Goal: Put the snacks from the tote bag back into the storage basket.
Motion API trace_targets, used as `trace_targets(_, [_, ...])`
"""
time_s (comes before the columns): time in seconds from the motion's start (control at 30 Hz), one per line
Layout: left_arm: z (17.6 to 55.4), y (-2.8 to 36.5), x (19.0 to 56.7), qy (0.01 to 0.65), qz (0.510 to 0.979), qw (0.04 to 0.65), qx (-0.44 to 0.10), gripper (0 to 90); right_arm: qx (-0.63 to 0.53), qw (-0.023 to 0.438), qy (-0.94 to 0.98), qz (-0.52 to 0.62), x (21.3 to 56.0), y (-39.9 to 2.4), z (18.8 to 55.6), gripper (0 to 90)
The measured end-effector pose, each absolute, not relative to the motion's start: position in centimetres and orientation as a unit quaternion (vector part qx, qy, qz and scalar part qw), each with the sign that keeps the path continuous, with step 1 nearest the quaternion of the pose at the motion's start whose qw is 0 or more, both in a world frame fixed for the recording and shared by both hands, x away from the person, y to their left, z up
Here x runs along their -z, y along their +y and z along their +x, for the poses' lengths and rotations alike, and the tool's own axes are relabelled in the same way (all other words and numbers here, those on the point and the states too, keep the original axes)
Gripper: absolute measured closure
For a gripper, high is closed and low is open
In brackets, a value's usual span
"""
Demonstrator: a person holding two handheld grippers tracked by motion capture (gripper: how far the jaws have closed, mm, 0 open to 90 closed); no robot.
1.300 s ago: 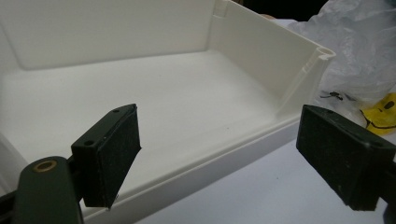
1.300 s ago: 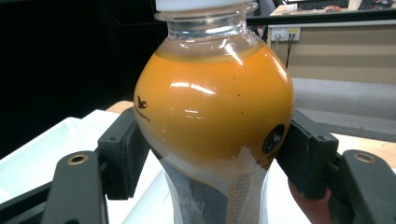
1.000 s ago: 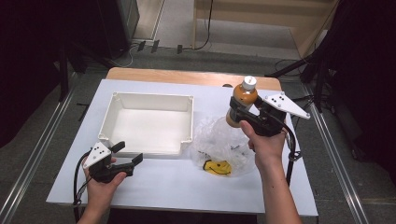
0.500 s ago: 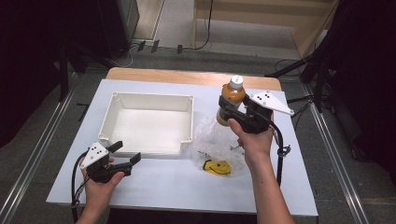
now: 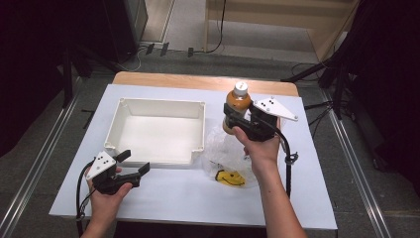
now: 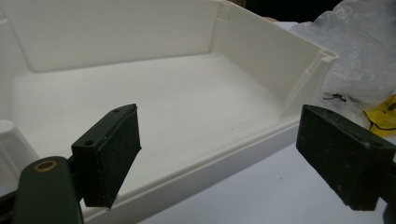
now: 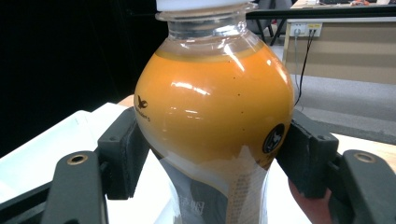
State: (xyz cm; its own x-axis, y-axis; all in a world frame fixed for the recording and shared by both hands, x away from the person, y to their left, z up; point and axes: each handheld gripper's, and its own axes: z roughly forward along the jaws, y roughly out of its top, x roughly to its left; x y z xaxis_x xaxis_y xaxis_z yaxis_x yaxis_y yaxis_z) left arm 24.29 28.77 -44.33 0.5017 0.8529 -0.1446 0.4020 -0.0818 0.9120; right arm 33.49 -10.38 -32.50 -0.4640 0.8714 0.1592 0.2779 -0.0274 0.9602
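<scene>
A bottle [image 5: 237, 100] of orange drink with a white cap stands upright in the air, just right of the white tray [image 5: 163, 102]. My right gripper [image 5: 233, 119] is shut on the bottle; in the right gripper view both pads press the round orange belly of the bottle [image 7: 215, 116] inside my right gripper [image 7: 212, 154]. My left gripper [image 5: 134, 162] rests at the tray's front left corner, open and with nothing in it. In the left gripper view my left gripper [image 6: 219, 154] faces the tray's bare white floor and walls [image 6: 116, 28].
A crumpled clear plastic bag [image 5: 220, 148] lies on the white table [image 5: 198, 203] right of the tray, with a yellow smiley-marked item [image 5: 230, 177] at its front edge. Both the bag [image 6: 359, 51] and the yellow item [image 6: 385, 116] appear beyond the tray's corner.
My right gripper has carried the bottle to the left, closer to the tray, and slightly lower. The left gripper has stayed where it was.
</scene>
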Motion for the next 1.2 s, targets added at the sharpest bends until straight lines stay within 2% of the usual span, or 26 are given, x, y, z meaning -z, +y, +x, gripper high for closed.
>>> trace_targets(1.2, [24.1,28.6,44.3,0.443,0.704,0.507,-0.225,13.8,-0.552,0.246,0.667,0.436,34.6,-5.8,35.1,31.8])
